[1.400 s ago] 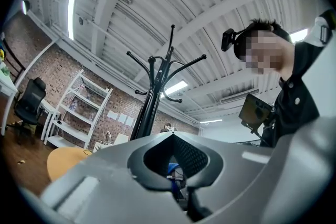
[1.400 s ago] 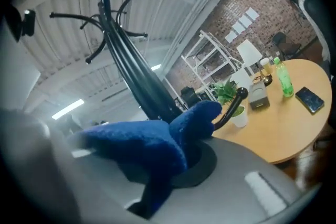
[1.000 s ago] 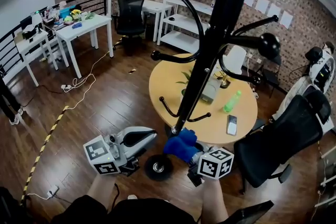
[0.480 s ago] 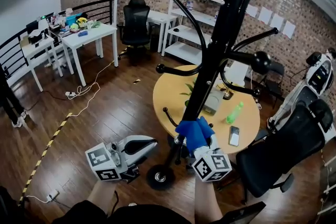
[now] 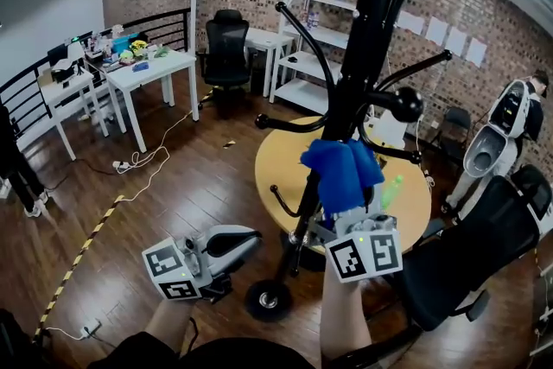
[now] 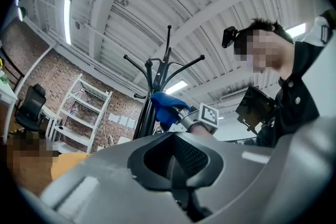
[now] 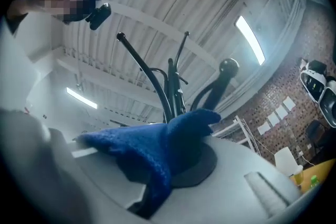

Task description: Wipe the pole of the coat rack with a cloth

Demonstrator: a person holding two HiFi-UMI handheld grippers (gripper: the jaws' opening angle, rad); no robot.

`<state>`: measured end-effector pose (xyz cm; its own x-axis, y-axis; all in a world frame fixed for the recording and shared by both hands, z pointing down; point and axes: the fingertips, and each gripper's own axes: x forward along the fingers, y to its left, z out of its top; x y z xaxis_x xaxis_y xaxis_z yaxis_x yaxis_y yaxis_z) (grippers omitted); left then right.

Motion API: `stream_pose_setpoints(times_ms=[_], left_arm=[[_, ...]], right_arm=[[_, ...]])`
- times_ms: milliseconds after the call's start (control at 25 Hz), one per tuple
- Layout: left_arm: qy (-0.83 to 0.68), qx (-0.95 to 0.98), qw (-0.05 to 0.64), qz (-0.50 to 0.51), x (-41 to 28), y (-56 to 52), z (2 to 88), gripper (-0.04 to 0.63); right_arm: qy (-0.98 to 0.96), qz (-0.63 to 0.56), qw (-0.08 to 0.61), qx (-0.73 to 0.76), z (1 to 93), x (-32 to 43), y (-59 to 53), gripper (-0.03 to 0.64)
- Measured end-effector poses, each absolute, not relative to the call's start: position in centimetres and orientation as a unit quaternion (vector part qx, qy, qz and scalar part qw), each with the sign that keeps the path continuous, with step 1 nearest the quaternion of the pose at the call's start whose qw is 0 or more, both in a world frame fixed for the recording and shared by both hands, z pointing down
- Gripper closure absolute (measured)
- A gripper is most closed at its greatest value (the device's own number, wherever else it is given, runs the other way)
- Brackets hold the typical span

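The black coat rack pole [image 5: 356,73] rises through the middle of the head view, with curved hooks branching off. My right gripper [image 5: 346,201] is shut on a blue cloth [image 5: 342,173], which presses against the pole about mid-height. In the right gripper view the cloth [image 7: 157,152] drapes over the jaws with the rack's hooks [image 7: 173,89] above. My left gripper [image 5: 226,242] hangs low at the left, near the rack's base [image 5: 266,300], jaws shut and holding nothing. The left gripper view shows the cloth [image 6: 165,105] against the pole [image 6: 155,97].
A round wooden table [image 5: 285,164] with a green bottle [image 5: 389,186] stands behind the rack. A black office chair [image 5: 484,229] sits at the right. White desks [image 5: 155,69] and a shelf [image 5: 320,30] line the back. A cable and striped tape [image 5: 95,229] lie on the floor at left.
My right gripper has carried the blue cloth up the pole from near the base to about mid-height. The left gripper has stayed low.
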<state>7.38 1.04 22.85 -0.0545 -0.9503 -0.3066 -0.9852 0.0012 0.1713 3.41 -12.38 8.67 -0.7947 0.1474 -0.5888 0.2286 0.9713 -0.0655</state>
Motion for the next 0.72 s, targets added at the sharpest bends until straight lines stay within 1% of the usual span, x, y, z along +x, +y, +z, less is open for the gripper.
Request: stream_pose_setpoints(times_ms=[240,360,520,600,720], left_arm=[[0.707,-0.684,0.058,0.171,7.3,1.5,22.4,0.592],[0.708,-0.682,0.06,0.171,7.4,1.6,22.3,0.592],[0.71,-0.68,0.062,0.173,7.3,1.5,22.2,0.592],[0.709,-0.68,0.062,0.173,7.2,1.5,22.2,0.592],[0.71,-0.68,0.061,0.173,7.1,1.5,22.3,0.592]], right_arm=[[0.927,-0.086,0.34,0.13,4.7,4.2,-10.5,0.594],[0.91,-0.104,0.371,0.155,2.0,5.8,-9.8,0.594],[0.89,-0.082,0.405,0.19,-1.0,8.1,-8.6,0.594],[0.898,-0.1,0.389,0.181,0.5,7.3,-9.3,0.594],[0.921,-0.147,0.319,0.168,6.2,4.4,-10.6,0.594]])
